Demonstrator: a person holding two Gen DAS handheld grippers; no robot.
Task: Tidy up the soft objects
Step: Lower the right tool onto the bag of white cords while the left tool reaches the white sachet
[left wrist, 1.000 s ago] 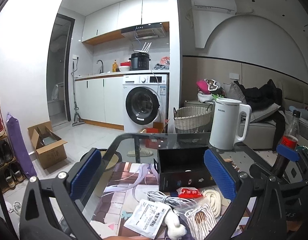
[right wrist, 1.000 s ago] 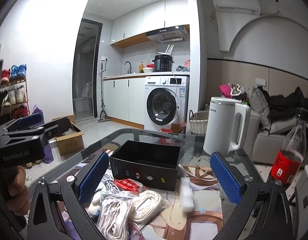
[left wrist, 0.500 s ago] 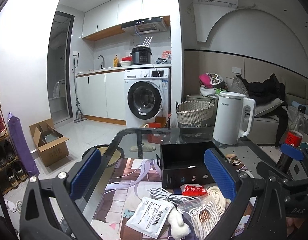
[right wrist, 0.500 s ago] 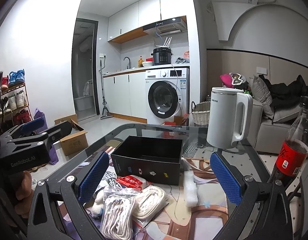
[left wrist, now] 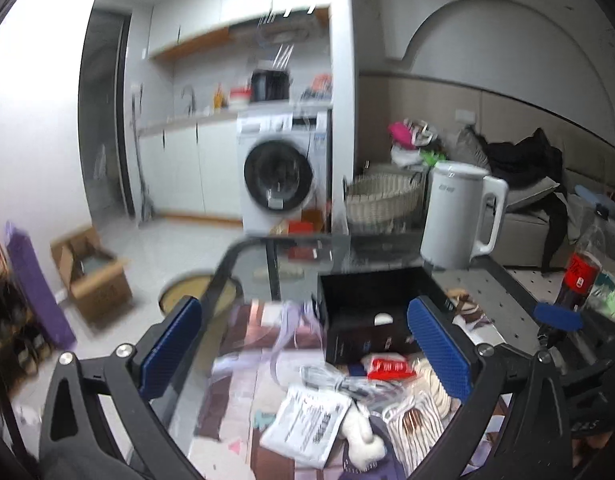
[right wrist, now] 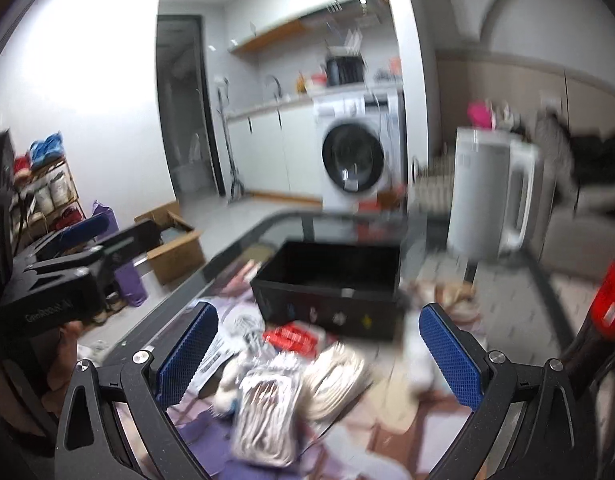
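We find both grippers, left gripper and right gripper, with fingers spread wide and holding nothing, poised above the soft clutter, apparently to choose a piece. The bagged rope bundle lies on the worktop just in front of the black box, long axis pointing toward the box, which stands open-topped as the likely receptacle.
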